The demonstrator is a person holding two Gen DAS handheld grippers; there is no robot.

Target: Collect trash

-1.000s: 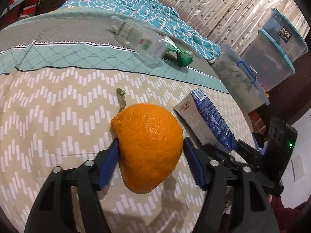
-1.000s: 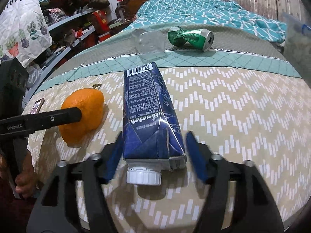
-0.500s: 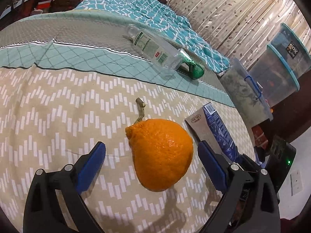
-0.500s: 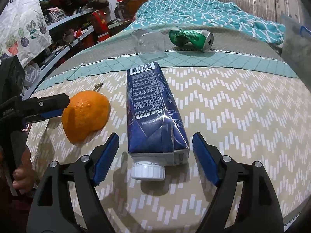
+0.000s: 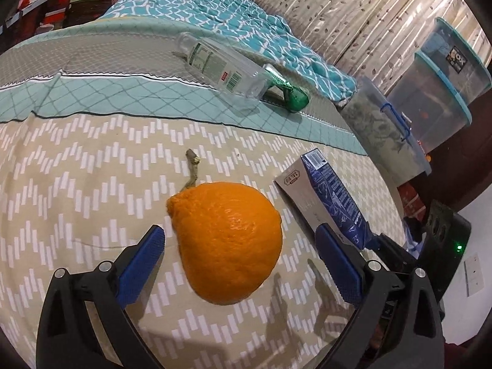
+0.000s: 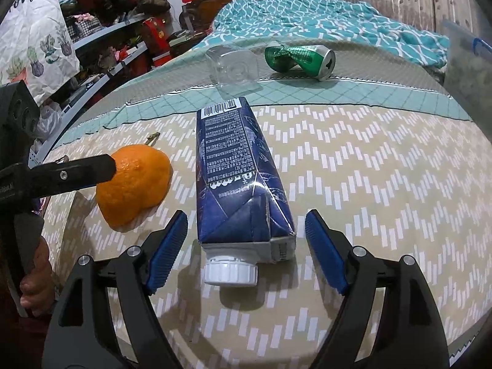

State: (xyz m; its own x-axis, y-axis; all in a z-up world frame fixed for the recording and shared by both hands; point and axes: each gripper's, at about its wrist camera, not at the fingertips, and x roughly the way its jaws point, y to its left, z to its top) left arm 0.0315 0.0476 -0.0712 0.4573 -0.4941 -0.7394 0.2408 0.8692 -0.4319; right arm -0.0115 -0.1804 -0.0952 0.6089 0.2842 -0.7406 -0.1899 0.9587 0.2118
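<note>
An orange (image 5: 229, 240) with a stem lies on the patterned bed cover; it also shows in the right wrist view (image 6: 135, 184). My left gripper (image 5: 240, 252) is open, its blue pads on either side of the orange without touching. A dark blue carton (image 6: 240, 178) with a white cap lies flat beside it, also seen in the left wrist view (image 5: 332, 196). My right gripper (image 6: 246, 240) is open around the carton's cap end. A clear plastic bottle (image 5: 224, 67) and a crushed green can (image 6: 299, 58) lie farther back.
A teal blanket (image 6: 323, 18) is bunched at the far end of the bed. Stacked clear storage bins (image 5: 430, 92) stand off the bed's right side. Cluttered shelves (image 6: 101, 52) run along the left side.
Both grippers have opened: the left let go of the orange, the right let go of the carton. Both objects now rest on the bed cover between the open fingers.
</note>
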